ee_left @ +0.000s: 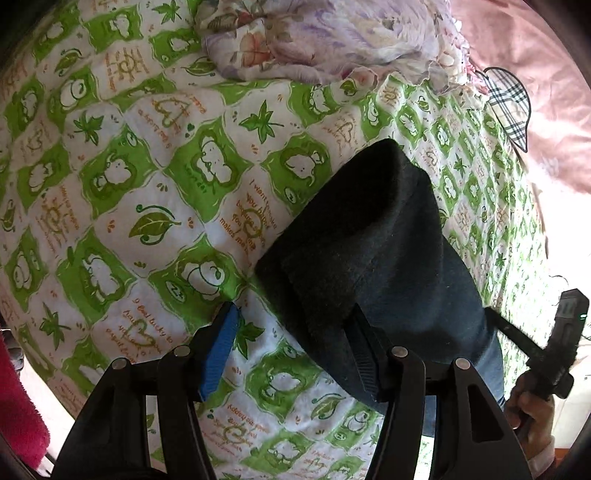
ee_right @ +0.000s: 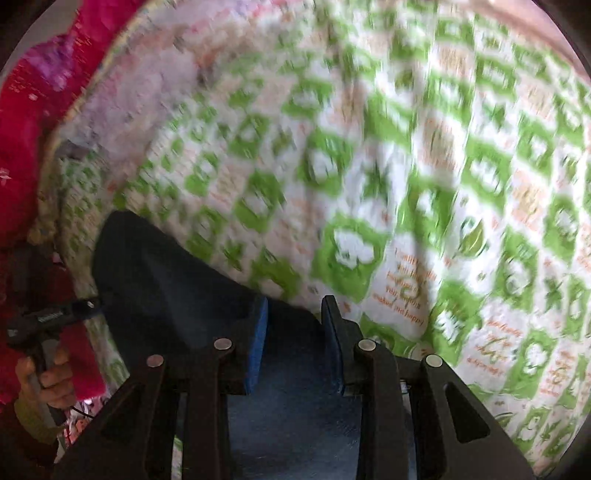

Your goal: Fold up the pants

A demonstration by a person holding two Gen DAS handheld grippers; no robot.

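The dark pants (ee_left: pixel 369 251) lie folded on a green and white quilted bed cover (ee_left: pixel 147 184). They look black with a blue denim side. My left gripper (ee_left: pixel 291 325) is open; its right finger rests against the pants' near edge and nothing sits between the pads. In the right wrist view, which is blurred by motion, the pants (ee_right: pixel 170 291) lie at the lower left, with blue denim under the fingers. My right gripper (ee_right: pixel 295 314) is open over the cloth. The right gripper also shows in the left wrist view (ee_left: pixel 561 339), held in a hand.
A floral blanket (ee_left: pixel 314 33) is bunched at the far side of the bed. A pink cover (ee_left: pixel 535 92) with a plaid patch (ee_left: pixel 509 103) lies at the right. Red fabric (ee_right: pixel 33 147) lies along the bed's left edge. The left gripper and hand (ee_right: pixel 40 332) show there.
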